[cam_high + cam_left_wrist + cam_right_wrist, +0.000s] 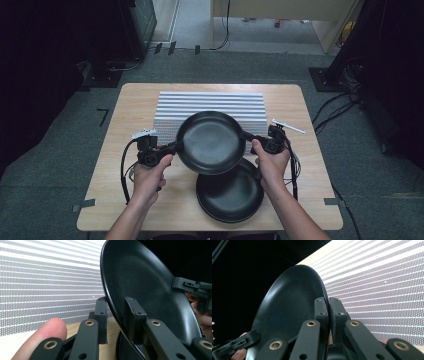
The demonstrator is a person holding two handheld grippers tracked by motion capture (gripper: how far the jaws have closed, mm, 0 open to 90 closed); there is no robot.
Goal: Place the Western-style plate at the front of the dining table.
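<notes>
A black plate (pixel 210 142) hangs tilted above the table, held at opposite rims by both grippers. My left gripper (pixel 172 147) is shut on its left rim, and in the left gripper view the jaws of my left gripper (pixel 116 306) pinch the edge of the plate (pixel 145 285). My right gripper (pixel 248 136) is shut on the right rim. In the right gripper view my right gripper (pixel 328 306) clamps the plate (pixel 289 310) with the jaws close together. A second black plate (pixel 230 195) lies flat on the table below, near the front edge.
A grey-and-white striped mat (pixel 210 102) covers the back middle of the wooden table (pixel 130 110). A thin white stick (pixel 288 126) lies at the right, beside the mat. Cables trail from both grippers. Dark floor and equipment surround the table.
</notes>
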